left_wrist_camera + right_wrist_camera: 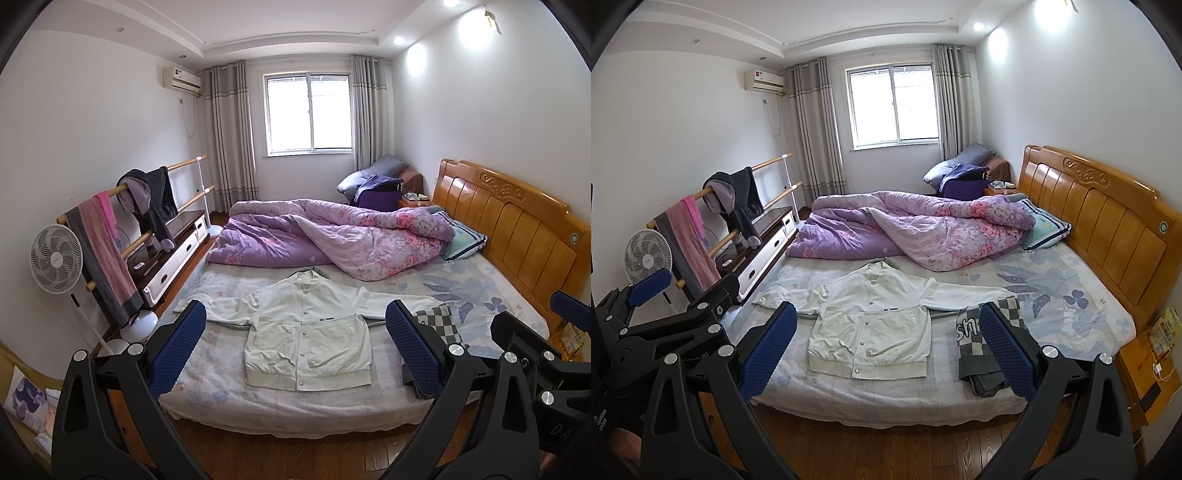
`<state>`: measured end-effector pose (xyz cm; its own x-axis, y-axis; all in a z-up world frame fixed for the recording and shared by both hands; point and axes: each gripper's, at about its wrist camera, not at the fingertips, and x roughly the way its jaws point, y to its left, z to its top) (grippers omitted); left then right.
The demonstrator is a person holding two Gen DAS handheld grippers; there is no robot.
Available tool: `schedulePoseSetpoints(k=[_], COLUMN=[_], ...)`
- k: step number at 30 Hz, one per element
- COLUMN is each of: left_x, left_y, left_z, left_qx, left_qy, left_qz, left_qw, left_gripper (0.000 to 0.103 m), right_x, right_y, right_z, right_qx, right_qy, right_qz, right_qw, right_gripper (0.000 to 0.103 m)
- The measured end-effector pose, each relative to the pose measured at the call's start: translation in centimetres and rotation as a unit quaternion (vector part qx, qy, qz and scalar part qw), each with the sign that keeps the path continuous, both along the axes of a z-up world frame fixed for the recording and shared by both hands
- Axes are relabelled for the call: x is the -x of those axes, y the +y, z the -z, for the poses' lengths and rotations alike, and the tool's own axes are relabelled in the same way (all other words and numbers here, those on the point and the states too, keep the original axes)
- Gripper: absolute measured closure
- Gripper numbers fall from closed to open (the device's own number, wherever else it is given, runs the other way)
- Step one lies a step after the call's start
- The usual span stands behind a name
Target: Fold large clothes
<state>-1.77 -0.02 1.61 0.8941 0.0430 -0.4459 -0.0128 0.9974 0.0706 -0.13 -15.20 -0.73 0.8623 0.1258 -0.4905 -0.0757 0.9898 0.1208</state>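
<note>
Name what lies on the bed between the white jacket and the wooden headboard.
In the right wrist view, a folded checkered garment lies beside the white jacket; beyond it, bare floral sheet reaches the headboard.

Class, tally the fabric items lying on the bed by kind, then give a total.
White jacket: 1
Checked folded garment: 1
Purple floral quilt: 1
Pillow: 1
Total: 4

white jacket [308,332] flat, sleeves spread, near bed [480,291] foot edge | left gripper [295,350] wide apart (nothing held) | checkered cloth [441,323] beside right sleeve
</note>
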Motion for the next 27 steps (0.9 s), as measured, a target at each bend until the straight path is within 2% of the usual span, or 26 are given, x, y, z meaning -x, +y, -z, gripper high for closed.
schedulePoseSetpoints(k=[8,14,20,27], left_x=[-2.0,-6.1,-13.2,-25.9], left_y=[0.3,1.3,3.0,8.2], left_z=[1.1,3.0,5.5,9.8], left_qx=[-0.006,-0.001,-0.002,0.014], left_qy=[0.012,0.031,0.053,0.098], left_qz=[-0.008,-0.012,-0.009,0.025], left_qw=[0.9999,0.9994,0.9986,0.9948], left_gripper=[0.005,0.005,0.005,0.005], right_x=[-1.9,-5.6,-11.9,-22.1], right_y=[0.3,1.5,3.6,8.3], right_z=[0.7,2.1,4.0,7.4], right_qx=[-0.009,-0.008,-0.002,0.002], right_qy=[0.011,0.027,0.052,0.09], right_qz=[-0.009,-0.013,-0.001,0.019], right_qw=[1.0,1.0,0.999,0.996], right_gripper=[0.008,0.008,0.008,0.008])
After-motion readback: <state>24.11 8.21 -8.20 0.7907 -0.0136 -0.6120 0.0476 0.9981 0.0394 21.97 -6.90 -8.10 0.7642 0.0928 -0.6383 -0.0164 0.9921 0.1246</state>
